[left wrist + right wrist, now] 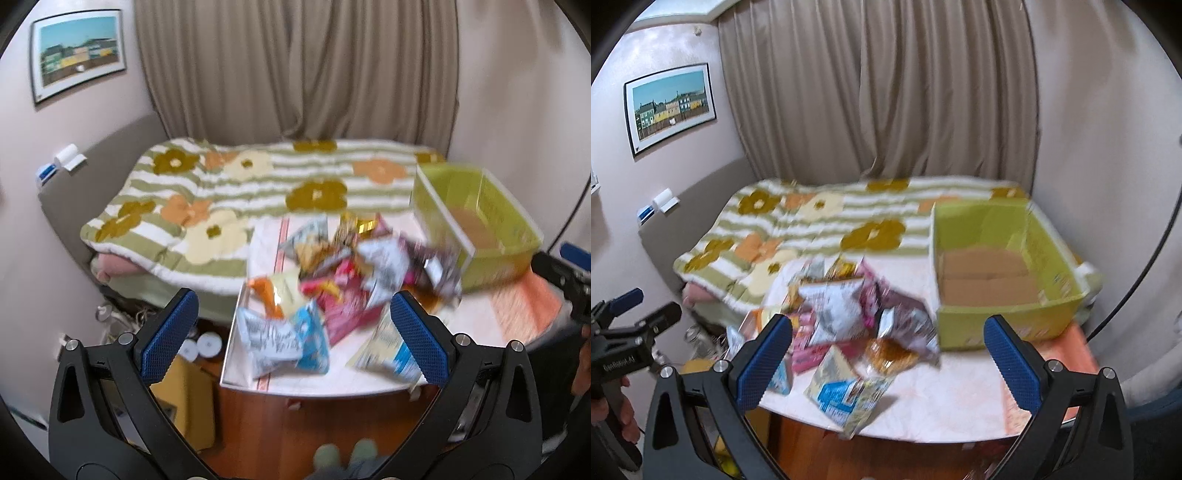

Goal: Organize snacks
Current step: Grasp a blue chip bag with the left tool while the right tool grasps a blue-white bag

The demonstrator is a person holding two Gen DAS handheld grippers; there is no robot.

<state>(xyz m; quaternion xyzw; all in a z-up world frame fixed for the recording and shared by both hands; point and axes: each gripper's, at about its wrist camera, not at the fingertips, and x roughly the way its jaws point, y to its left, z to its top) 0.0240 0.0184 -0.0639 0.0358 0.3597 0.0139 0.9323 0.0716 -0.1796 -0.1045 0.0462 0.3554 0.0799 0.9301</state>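
1. Here, the left gripper (pixel 295 325) hangs above the near edge of a low table (pixel 476 328), its blue-padded fingers (pixel 171 334) spread wide with nothing between them.
2. The right gripper (pixel 888 354) is likewise spread wide and empty, poised over the table's near side.
3. The snacks (pixel 343 273) lie in a loose, overlapping heap on the table's pale top, towards its left half as the left wrist view shows it.
4. Within the heap, a white and blue bag (pixel 280 339) sits nearest the left gripper, a pink packet (pixel 343 310) lies just behind it, and a gold-topped packet (pixel 360 225) is at the far side.
5. Another blue and white packet (pixel 846 402) lies at the table's front edge, partly overhanging it, in the right wrist view.
6. A green box (pixel 1056 258) with a brown cardboard floor stands open on the table's far right corner, just beside the heap, and no snack shows inside it.
7. Behind the table a bed carries a striped blanket with flowers (pixel 820 229), and beige curtains (pixel 886 92) hang beyond.
8. A framed picture (pixel 79 51) hangs on the left wall.
9. Both views are blurred, so the print on the packets cannot be read.
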